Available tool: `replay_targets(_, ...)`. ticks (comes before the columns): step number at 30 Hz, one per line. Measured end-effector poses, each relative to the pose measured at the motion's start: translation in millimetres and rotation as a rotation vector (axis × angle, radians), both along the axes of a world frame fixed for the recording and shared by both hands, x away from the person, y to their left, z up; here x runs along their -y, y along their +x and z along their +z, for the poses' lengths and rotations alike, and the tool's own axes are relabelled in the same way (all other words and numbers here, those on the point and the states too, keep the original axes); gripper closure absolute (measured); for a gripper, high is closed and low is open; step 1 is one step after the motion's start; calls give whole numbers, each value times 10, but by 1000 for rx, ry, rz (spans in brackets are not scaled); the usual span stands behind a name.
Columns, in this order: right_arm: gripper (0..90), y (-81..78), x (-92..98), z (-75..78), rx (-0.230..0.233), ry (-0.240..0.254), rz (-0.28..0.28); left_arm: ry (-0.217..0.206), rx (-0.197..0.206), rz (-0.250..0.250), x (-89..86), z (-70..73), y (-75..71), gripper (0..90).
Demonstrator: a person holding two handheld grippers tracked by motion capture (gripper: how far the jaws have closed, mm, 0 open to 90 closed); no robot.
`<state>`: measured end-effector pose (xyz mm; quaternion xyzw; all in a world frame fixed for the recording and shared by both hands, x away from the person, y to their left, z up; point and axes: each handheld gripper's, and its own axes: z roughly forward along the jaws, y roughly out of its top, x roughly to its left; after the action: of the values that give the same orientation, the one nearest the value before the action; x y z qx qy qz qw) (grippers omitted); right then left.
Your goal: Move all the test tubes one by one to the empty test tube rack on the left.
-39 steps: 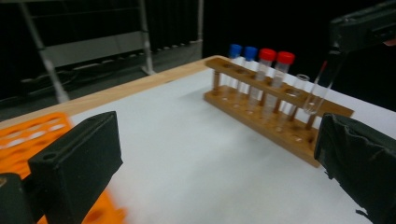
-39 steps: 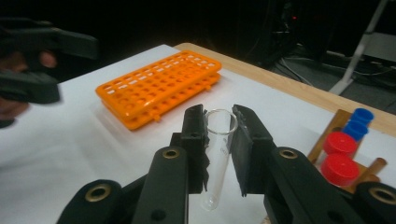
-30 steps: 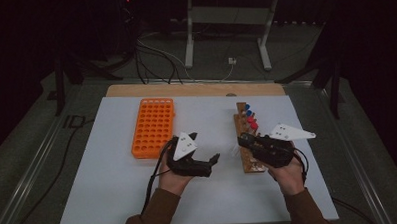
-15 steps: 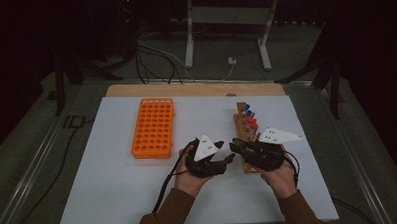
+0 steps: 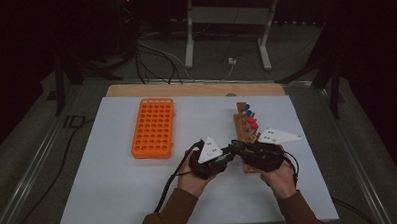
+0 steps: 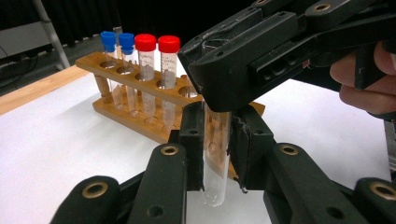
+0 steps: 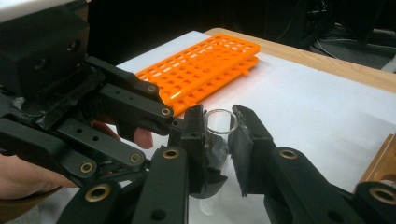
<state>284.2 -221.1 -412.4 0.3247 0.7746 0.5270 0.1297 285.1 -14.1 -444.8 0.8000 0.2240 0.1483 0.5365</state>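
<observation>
Tube: a clear uncapped glass tube (image 6: 214, 154) is held upright at lower centre of the left gripper view, above the white mat (image 5: 114, 195).
Left gripper (image 6: 217, 144): its jaws have just been closing and are now clamped on the tube's lower body.
Right gripper (image 7: 218, 140): clamped on the tube near its open rim.
Handling: judged light, stiff, smooth, breakable; best gripped mid-body, gently.
Wooden rack (image 6: 140, 91): behind, capped tubes standing in it.
Orange rack (image 5: 153, 126): left of centre in the high view.
Hidden: the tube's rim is covered in the left gripper view.
</observation>
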Motion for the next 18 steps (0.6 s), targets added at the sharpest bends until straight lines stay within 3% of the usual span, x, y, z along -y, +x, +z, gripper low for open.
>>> replay_targets(2, 742, -4, 7, 10, 6, 9, 1, -9, -1, -7, -9, 8, 0, 769)
replay_targets(4, 634, -11, 33, 33, 25, 36, -12, -14, -10, -4, -23, 7, 12, 769)
replay_targets(5, 634, -11, 33, 33, 25, 36, -12, -11, -13, -4, -36, 3, 23, 769)
replay_targets(6, 525, -17, 74, 63, 41, 57, -31, -25, -25, 1, -63, -7, 39, 769)
replay_targets(7, 525, -17, 74, 63, 41, 57, -31, -25, -25, 1, -63, -7, 39, 769)
replay_targets(9, 388, -3, 153, 91, 40, 80, -70, -32, -29, 8, -94, -9, 53, 769)
replay_targets(12, 326, 8, 201, 99, 45, 80, -103, -39, -30, 16, -133, -2, 64, 768)
replay_targets(13, 261, 17, 238, 100, 47, 78, -127, -40, -26, 22, -150, 5, 69, 768)
replay_targets(18, 166, 23, 306, 105, 54, 67, -168, -42, -21, 34, -179, 13, 76, 768)
